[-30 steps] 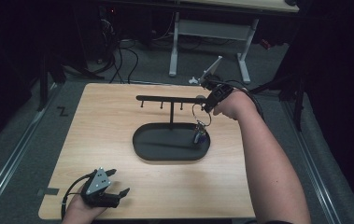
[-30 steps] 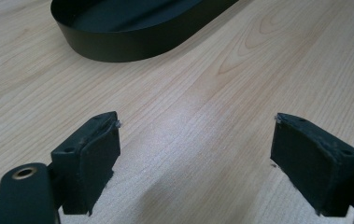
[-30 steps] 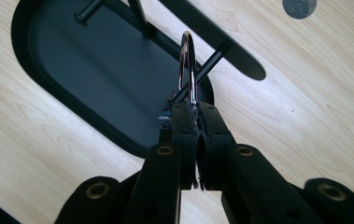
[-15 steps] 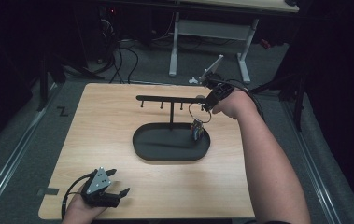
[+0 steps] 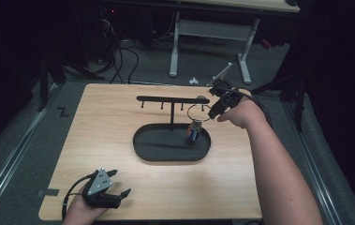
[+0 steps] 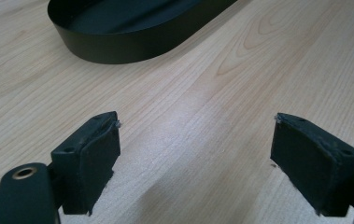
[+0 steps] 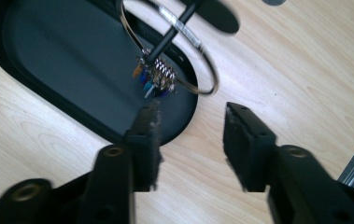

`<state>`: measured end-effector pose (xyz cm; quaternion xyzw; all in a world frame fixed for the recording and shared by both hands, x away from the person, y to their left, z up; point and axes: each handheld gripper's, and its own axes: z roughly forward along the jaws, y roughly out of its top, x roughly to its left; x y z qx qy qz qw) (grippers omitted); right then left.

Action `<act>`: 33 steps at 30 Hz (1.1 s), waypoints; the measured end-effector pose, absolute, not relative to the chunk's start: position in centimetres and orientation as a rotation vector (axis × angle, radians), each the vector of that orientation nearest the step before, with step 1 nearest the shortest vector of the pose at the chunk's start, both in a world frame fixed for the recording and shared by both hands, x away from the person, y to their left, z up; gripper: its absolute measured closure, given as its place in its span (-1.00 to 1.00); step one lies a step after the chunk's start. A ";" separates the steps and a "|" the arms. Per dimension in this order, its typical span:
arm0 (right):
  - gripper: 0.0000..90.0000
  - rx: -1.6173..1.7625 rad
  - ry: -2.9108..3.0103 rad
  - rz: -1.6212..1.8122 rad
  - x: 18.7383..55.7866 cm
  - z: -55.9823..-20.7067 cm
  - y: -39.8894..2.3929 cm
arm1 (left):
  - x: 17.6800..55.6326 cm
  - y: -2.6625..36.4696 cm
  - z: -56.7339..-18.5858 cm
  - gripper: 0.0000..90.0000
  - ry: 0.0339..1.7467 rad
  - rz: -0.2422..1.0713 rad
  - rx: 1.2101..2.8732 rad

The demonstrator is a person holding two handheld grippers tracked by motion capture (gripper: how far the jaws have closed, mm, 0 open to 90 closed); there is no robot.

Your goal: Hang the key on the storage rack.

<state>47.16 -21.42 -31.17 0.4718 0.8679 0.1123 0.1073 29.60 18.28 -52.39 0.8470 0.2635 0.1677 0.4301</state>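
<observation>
The right gripper [image 7: 191, 123], jaws just opening and empty, sits just below the key ring [image 7: 198, 56] hanging on the rack [image 5: 173, 99]; the left gripper [image 6: 195, 163] gapes empty.

We find one legible sign: a dark mark shaped like the letter "Z" [image 5: 62, 112] on the grey floor [image 5: 20, 136], just beside the left edge of the tabletop [image 5: 100, 140] in the high view. We read no other lettering, label, brand or number.
</observation>
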 end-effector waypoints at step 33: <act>-0.66 1.353 2.164 0.855 35.3 -47.9 -23.7 | 29.8 17.7 -52.7 -0.64 0.655 0.419 2.134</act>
